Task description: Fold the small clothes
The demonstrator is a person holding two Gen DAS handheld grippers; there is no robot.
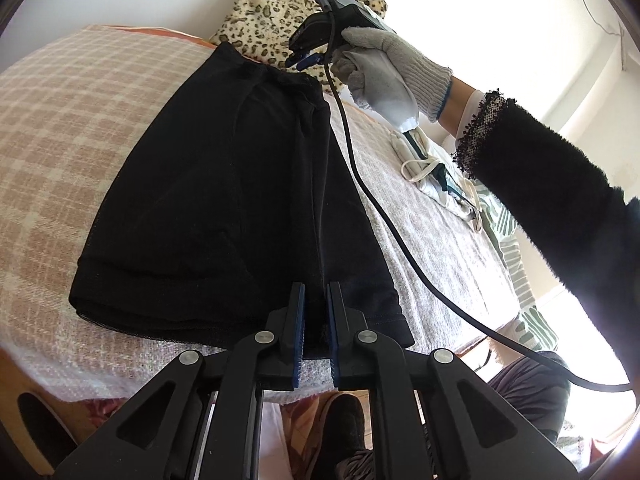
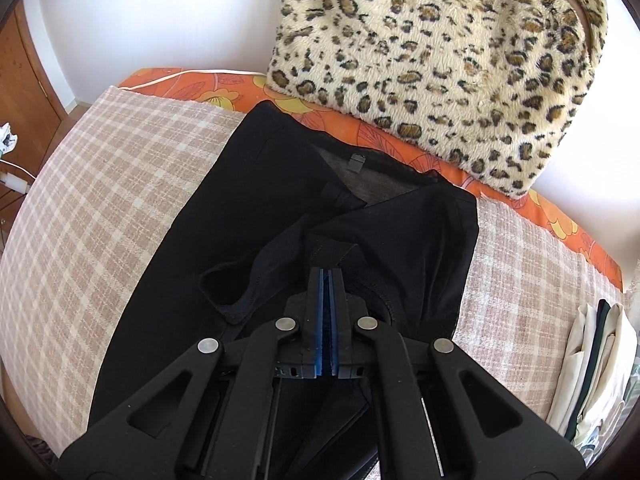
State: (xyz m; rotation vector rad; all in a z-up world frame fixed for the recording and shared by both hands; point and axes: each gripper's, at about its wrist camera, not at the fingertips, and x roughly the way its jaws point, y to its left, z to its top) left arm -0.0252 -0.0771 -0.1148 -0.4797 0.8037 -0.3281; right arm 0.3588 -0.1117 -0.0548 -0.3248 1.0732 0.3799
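Centrally, a black garment (image 2: 168, 248) lay on the checked blanket (image 2: 100, 184) you worked over, its collar toward the leopard-print cushion (image 2: 440, 64) at the blanket's far edge. Your left gripper (image 1: 316, 304) pinched the garment's near hem between narrow jaws. Your right gripper (image 2: 329, 280), jaws almost together, clamped a fold of the black cloth near the collar.

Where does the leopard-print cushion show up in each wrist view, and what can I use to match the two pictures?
Left wrist view: leopard cushion at top centre, partly behind the gloved hand holding the other claw.
Right wrist view: cushion fills the upper right, resting on the orange sheet.
Shared landmark: the black garment on the checked blanket, its far end near the cushion.
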